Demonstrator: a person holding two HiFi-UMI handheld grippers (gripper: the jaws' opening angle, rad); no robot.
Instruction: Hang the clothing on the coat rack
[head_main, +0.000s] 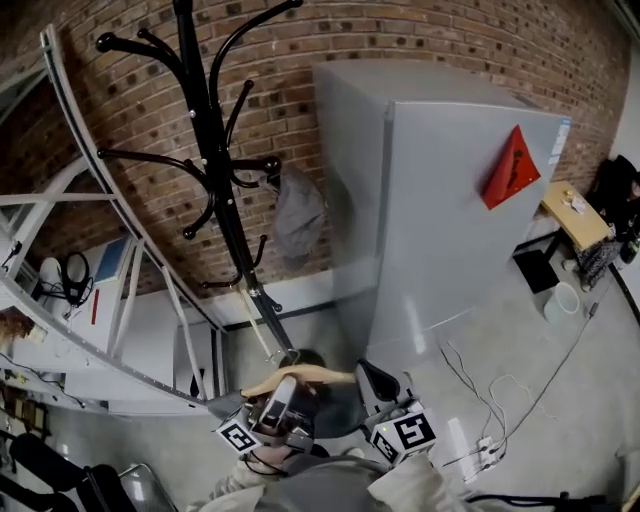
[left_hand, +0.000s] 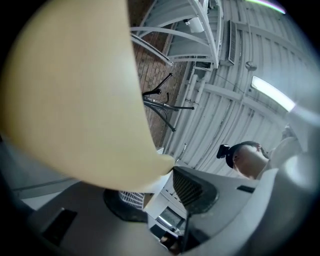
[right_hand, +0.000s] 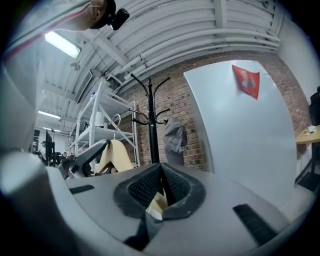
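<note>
A black coat rack (head_main: 215, 180) stands against the brick wall, and a grey garment (head_main: 298, 215) hangs from one of its right hooks. Low in the head view, a smooth cream-coloured piece of clothing (head_main: 300, 377) spans between my two grippers. My left gripper (head_main: 285, 395) has its jaws wide and grips the cream piece (left_hand: 75, 90) at their tips; it fills that view's upper left. My right gripper (head_main: 372, 385) is shut on a small edge of it (right_hand: 157, 204). The rack (right_hand: 150, 125) and grey garment (right_hand: 175, 137) lie straight ahead in the right gripper view.
A tall grey cabinet (head_main: 450, 200) with a red triangle (head_main: 512, 168) stands right of the rack. White metal shelving (head_main: 100, 250) runs along the left. Cables and a power strip (head_main: 480, 450) lie on the floor at right, beyond them a white bucket (head_main: 562, 300) and a small table (head_main: 575, 215).
</note>
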